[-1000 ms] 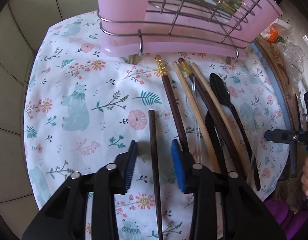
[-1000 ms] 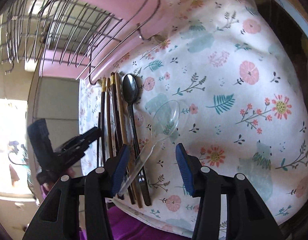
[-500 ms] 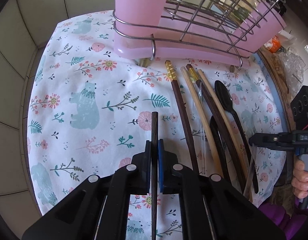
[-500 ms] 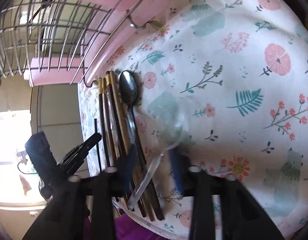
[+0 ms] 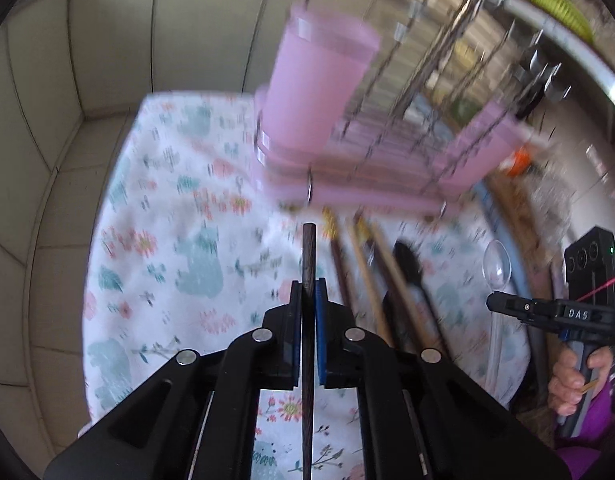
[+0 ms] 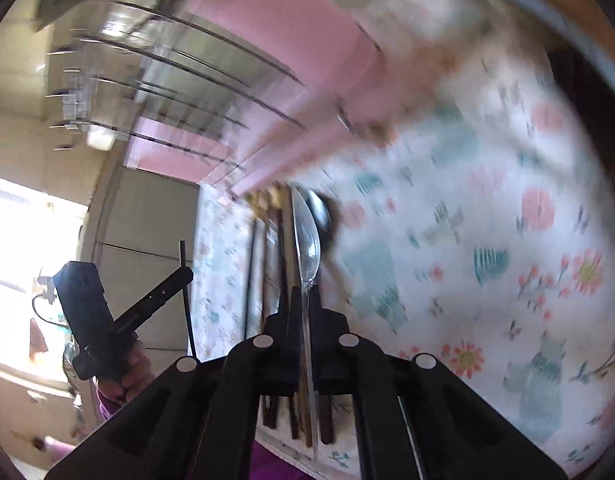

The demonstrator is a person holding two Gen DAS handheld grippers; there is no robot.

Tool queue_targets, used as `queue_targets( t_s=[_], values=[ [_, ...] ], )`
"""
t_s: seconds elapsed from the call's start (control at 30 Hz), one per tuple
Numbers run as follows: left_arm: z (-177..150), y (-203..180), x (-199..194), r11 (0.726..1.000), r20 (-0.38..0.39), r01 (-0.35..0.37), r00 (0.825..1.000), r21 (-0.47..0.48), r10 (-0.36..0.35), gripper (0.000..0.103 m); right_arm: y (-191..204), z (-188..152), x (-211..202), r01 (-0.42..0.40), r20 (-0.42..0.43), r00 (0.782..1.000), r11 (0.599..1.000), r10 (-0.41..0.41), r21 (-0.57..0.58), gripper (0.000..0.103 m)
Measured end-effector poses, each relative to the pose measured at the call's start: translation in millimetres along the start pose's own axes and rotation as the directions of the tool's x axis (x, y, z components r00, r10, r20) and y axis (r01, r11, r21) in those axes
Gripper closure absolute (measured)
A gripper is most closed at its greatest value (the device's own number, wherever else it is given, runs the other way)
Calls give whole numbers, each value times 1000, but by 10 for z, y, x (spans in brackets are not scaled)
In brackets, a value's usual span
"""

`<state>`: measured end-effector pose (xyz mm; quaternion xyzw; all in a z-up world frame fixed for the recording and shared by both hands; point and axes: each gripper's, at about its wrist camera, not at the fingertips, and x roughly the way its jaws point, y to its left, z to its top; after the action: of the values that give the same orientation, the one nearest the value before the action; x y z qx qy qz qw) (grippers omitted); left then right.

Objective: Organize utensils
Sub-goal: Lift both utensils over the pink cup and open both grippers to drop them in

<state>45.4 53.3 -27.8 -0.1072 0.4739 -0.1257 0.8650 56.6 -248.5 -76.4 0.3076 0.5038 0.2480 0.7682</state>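
— Progress, item by item?
— Left gripper (image 5: pixel 307 292) clenched on dark chopstick (image 5: pixel 308 248); right gripper (image 6: pixel 306 300) clenched on clear plastic spoon (image 6: pixel 307 236), both above floral cloth (image 5: pixel 179 240). Pink rack cup (image 5: pixel 315 80) unfilled; remaining chopsticks (image 5: pixel 371 280), black spoon (image 5: pixel 407 264) unsorted.
— Markings?
— "DAS" on right gripper's side.

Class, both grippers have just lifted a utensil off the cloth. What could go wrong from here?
1. The left gripper pinches the dark chopstick at one thin spot, so it may pivot or slip.
2. The right gripper holds the clear plastic spoon by its slim handle; it could twist.
3. Either utensil might snag the wire rack above the pink holder.
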Motion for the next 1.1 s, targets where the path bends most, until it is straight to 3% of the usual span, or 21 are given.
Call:
queue_targets(
  t_s=[0.1,0.2,0.3,0.4,0.47,0.5,0.57,0.67,0.73,0.8,0.83,0.9,1.0,1.07,1.1],
  values=[
    [158,-46,-296,1000,123,23,992,-11,-21,98,249,157,-284,8,132,991,995,6,-103,100],
    [325,-154,-542,999,252,35,967,-10,-31,98,459,296,-529,34,254,967,983,13,-181,100],
    [532,-247,-739,999,359,47,932,-11,-40,98,658,456,-754,60,376,926,968,38,-245,100],
    [753,-353,-872,999,450,48,892,-12,-38,98,857,663,-911,136,516,855,945,39,-298,100],
    [936,-420,-915,999,512,36,859,-17,-22,98,933,783,-1003,181,583,812,932,38,-313,100],
    [1001,-435,-931,999,532,34,847,-20,-18,98,987,853,-1031,215,629,777,922,37,-321,100],
    [1160,-471,-929,999,586,25,810,-29,-3,98,1012,915,-1131,243,673,738,912,47,-330,100],
    [1312,-509,-906,999,662,9,750,-44,22,98,1075,1059,-1172,287,735,675,896,62,-340,100],
    [1414,-537,-878,998,716,-16,696,-60,54,98,1118,1149,-1179,306,759,647,888,70,-343,100],
    [1475,-552,-825,997,747,-34,660,-69,74,98,1130,1229,-1131,327,773,631,882,64,-340,100],
    [1512,-560,-781,996,764,-46,639,-79,90,98,1114,1255,-1091,335,776,628,879,59,-339,100],
    [1568,-572,-678,994,781,-65,614,-92,112,98,1076,1317,-977,352,776,630,873,46,-337,100],
    [1592,-536,-503,989,789,-105,597,-105,146,98,976,1384,-809,352,756,655,876,22,-331,100],
    [1587,-496,-400,987,784,-123,600,-107,160,98,889,1379,-710,348,739,674,878,9,-328,100],
    [1580,-474,-340,986,775,-127,610,-110,165,98,845,1375,-664,344,727,687,881,1,-326,100]
  ],
)
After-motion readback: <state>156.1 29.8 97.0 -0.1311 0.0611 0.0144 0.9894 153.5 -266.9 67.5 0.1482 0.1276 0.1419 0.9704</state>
